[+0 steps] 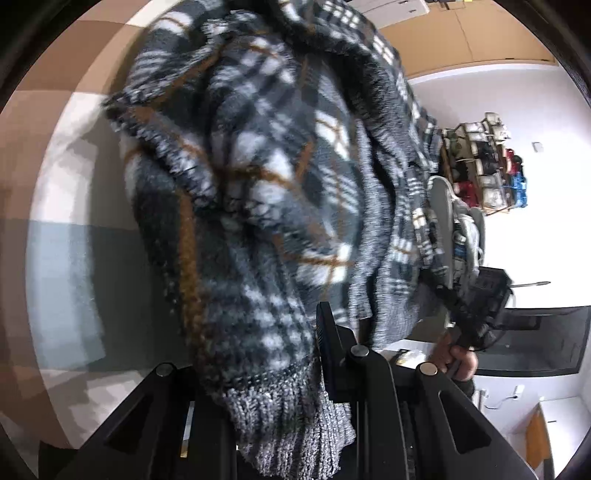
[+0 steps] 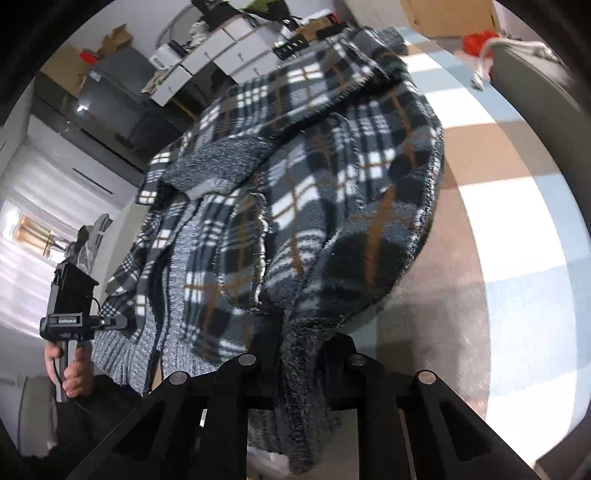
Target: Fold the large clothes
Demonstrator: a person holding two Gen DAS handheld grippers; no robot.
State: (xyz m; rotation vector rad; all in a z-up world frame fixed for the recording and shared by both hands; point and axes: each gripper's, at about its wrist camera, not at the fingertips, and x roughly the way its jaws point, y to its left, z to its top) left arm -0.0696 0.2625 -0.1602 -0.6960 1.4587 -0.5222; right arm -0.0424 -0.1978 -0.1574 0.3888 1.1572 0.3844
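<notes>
I see my left gripper [image 1: 295, 354] pinching the grey ribbed hem of the plaid fleece jacket [image 1: 251, 192], the knit band bunched between its black fingers [image 1: 327, 328] and spilling toward the camera. Just beyond the fingertips the jacket rises in a blurred mass that fills most of the left wrist view. Past it to the right, a hand [image 1: 456, 360] grips the handle of the other tool, and farther off a rack of stacked bags [image 1: 487, 162] stands against the white wall.

My right gripper [image 2: 299, 350] is clamped on a dark fuzzy fold of the same jacket, which hangs down between its arms. Ahead of the fingertips the jacket spreads in rumpled folds over a round grey table [image 2: 443, 295]. Off to the left, a hand [image 2: 72, 369] holds the left tool by its grip. Beyond the jacket's far edge sit white drawer units [image 2: 229, 48] and cardboard boxes [image 2: 443, 14].
</notes>
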